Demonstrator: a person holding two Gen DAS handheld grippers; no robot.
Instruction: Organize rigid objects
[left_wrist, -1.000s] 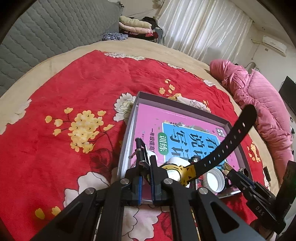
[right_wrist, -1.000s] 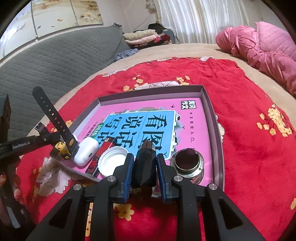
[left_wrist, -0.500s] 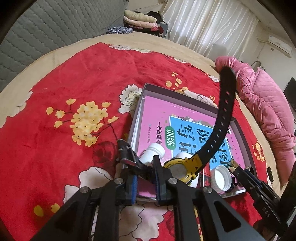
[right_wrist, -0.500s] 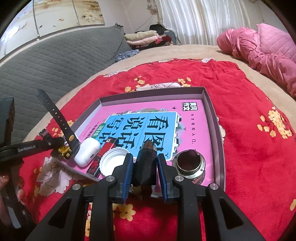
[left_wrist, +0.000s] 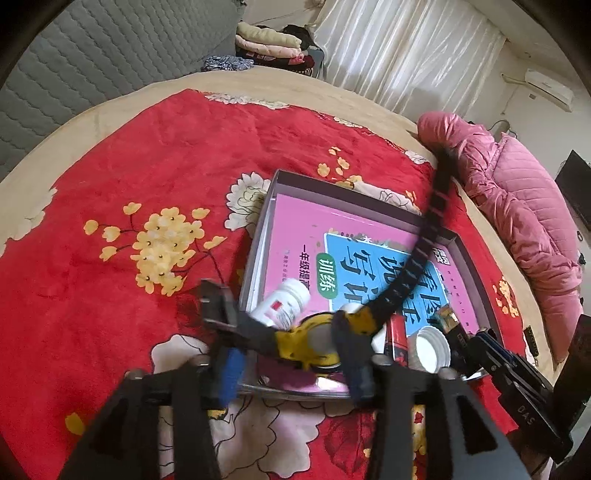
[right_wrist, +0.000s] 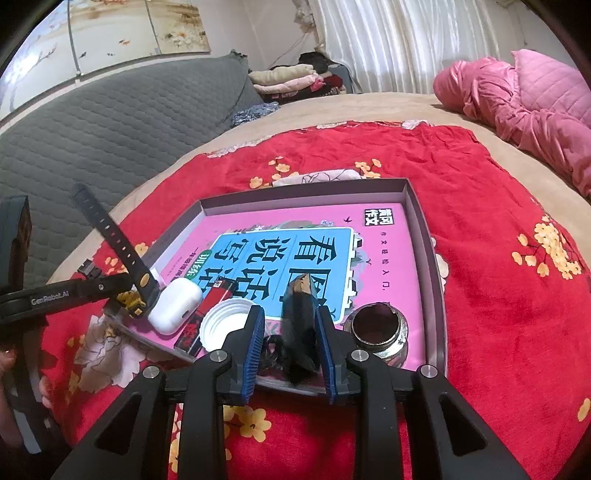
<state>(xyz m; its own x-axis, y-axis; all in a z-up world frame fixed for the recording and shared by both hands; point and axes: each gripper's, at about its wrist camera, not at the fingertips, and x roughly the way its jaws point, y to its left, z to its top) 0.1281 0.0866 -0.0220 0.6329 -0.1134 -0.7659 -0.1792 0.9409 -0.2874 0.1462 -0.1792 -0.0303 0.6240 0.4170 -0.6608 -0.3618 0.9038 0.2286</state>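
A grey tray (right_wrist: 428, 236) with a pink book (right_wrist: 325, 251) lies on the red floral blanket. My left gripper (left_wrist: 291, 358) is open around a yellow and black watch (left_wrist: 314, 341) at the tray's near left corner, its strap (left_wrist: 424, 236) sticking up. The watch shows in the right wrist view (right_wrist: 136, 291) too. My right gripper (right_wrist: 290, 339) is open, with a dark oblong object (right_wrist: 301, 325) standing between the fingers against the right one. In the tray lie a white pill bottle (left_wrist: 284, 302), white earbud case (right_wrist: 175, 304), red lighter (right_wrist: 207, 314), white cap (right_wrist: 225, 326) and metal ring fitting (right_wrist: 376, 330).
A pink quilted jacket (right_wrist: 524, 107) lies at the bed's far right. A grey quilted headboard (right_wrist: 92, 122) runs along the left. Folded clothes (right_wrist: 291, 79) are stacked at the back. Red blanket (left_wrist: 110, 236) surrounds the tray.
Both grippers have opened. The left one let go of the watch, which now rests at the tray corner. The right one released the dark object, which now stands in the tray.
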